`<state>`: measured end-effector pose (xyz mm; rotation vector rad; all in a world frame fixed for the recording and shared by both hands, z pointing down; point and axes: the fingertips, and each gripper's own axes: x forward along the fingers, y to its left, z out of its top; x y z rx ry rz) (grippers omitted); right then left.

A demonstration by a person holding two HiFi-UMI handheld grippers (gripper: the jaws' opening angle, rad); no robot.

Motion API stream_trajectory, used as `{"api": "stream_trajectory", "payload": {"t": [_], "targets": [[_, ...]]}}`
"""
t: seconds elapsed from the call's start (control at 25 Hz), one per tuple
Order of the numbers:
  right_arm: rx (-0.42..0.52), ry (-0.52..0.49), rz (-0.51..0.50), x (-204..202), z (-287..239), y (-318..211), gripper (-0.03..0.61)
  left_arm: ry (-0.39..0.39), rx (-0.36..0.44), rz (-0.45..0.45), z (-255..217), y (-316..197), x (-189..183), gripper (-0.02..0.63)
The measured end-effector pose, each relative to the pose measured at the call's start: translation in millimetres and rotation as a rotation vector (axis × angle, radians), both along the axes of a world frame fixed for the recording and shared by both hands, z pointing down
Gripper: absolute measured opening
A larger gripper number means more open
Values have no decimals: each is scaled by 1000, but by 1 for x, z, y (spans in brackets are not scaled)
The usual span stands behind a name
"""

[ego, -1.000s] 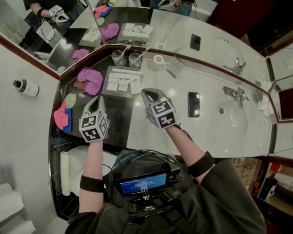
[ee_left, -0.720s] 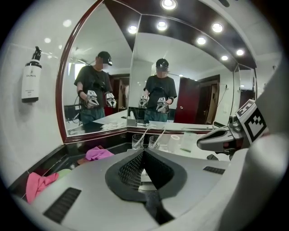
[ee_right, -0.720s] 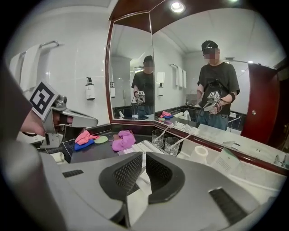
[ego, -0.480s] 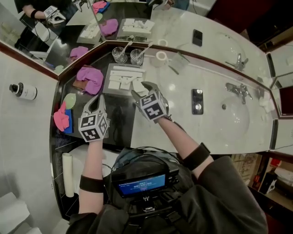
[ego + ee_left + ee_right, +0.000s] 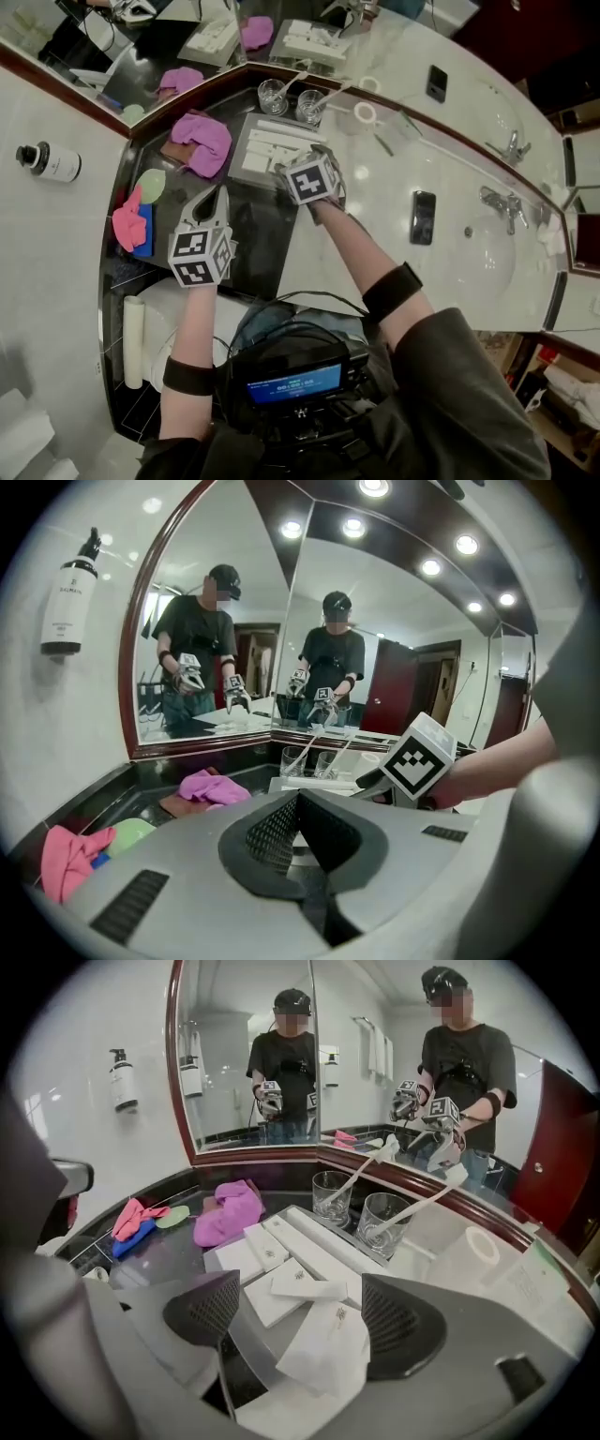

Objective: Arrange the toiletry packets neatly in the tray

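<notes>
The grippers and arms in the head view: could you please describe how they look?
The left gripper and right gripper are grey with black mesh-textured pads, each carrying a white cube with black square markers. The person wears a dark grey top and a black band on each forearm.

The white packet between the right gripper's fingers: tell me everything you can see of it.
The white packet is a flat, soft-looking paper sachet with a small grey mark printed near its far end. It lies askew at the near edge of the grey tray, seemingly overhanging its rim. Its far corner appears to touch a narrow white box lying crosswise. The right gripper has just been opening its fingers; they stand wide either side, not pressing it.
</notes>
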<state>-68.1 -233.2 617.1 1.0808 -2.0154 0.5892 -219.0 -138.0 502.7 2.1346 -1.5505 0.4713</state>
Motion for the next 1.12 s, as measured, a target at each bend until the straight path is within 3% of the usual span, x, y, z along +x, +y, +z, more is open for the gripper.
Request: {"api": "stream_trajectory", "payload": {"t": [0.36,0.4,0.52,0.96,1.12], "targets": [[-80,34,8,0,31,-13,433,7,-26,-28,14,5,-18,0],[-100,35,-5,-2,34,-11,428,7,-28,-30,15,5,-19,0],[-118,50,-44,-4,38,-10,336,6,-33,-33,17,7,-20,0],[-122,90,-165,-3,38,5,336,2,-45,-35,23,16,-16,0],[-68,137,-294,-8,22,15,336,3,-47,-42,25,21,-15,0]]}}
